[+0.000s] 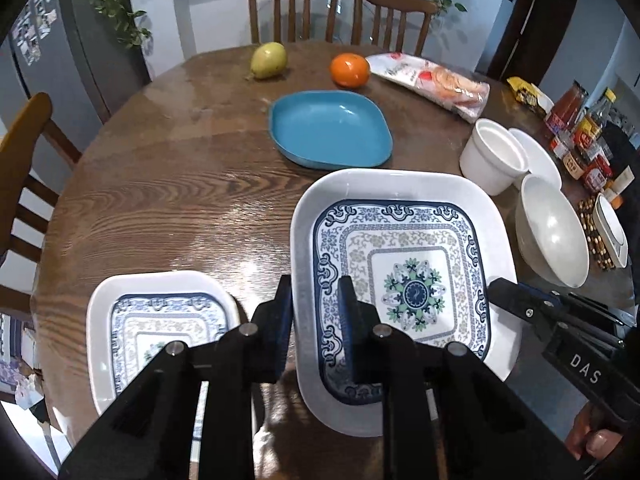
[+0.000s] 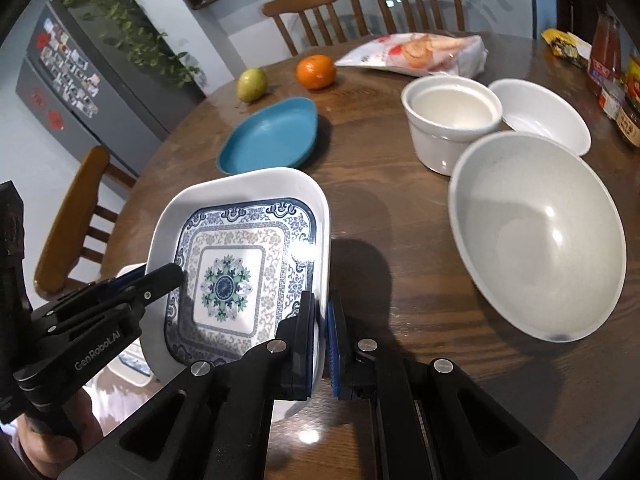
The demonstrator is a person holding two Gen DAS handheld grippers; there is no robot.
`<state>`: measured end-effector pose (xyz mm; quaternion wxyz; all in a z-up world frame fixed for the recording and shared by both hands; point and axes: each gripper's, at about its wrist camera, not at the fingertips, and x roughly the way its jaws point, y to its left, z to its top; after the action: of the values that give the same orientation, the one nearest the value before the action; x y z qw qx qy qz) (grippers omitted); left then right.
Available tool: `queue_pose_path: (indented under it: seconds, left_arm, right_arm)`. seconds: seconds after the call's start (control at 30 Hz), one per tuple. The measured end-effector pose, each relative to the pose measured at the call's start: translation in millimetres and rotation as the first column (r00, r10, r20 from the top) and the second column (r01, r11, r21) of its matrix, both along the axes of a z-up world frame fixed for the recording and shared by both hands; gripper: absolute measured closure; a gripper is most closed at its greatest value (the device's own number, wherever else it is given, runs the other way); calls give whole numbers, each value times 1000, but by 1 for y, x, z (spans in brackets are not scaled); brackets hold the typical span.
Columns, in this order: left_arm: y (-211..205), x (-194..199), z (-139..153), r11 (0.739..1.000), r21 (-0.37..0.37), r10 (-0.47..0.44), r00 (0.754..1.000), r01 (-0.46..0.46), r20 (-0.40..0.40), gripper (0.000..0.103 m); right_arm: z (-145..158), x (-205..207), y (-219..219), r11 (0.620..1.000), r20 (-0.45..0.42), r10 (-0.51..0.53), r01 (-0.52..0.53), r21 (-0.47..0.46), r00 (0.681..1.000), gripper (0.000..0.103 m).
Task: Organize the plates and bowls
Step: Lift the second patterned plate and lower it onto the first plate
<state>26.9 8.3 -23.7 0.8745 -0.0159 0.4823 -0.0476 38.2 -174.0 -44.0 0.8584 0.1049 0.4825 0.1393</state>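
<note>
A white square plate with a blue floral pattern is held tilted above the wooden table. My left gripper is shut on its left rim. My right gripper is shut on its right rim, and the plate also shows in the right wrist view. A second matching patterned plate lies flat on the table below and to the left. A blue plate sits farther back. A large white bowl, a white ramekin and a shallow white bowl stand at the right.
A pear, an orange and a snack bag lie at the far side. Sauce bottles and jars crowd the right edge. Wooden chairs surround the table.
</note>
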Motion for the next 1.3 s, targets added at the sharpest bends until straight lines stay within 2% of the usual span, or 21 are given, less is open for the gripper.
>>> queue_pose_path:
  seconds: [0.47, 0.9, 1.2, 1.3]
  left_arm:
    - [56, -33, 18, 986, 15, 167, 985, -168, 51, 85]
    - [128, -55, -1, 944, 42, 327, 945, -326, -13, 85]
    - [151, -49, -28, 940, 78, 336, 939, -331, -74, 84]
    - [153, -49, -28, 943, 87, 326, 943, -321, -62, 83]
  right_arm:
    - [15, -10, 62, 987, 35, 157, -158, 22, 987, 95]
    - [-4, -8, 145, 948, -21, 318, -318, 31, 948, 95]
    - [-26, -6, 172, 940, -89, 342, -342, 22, 935, 95]
    - [-29, -8, 176, 938, -91, 345, -346, 5, 934, 95]
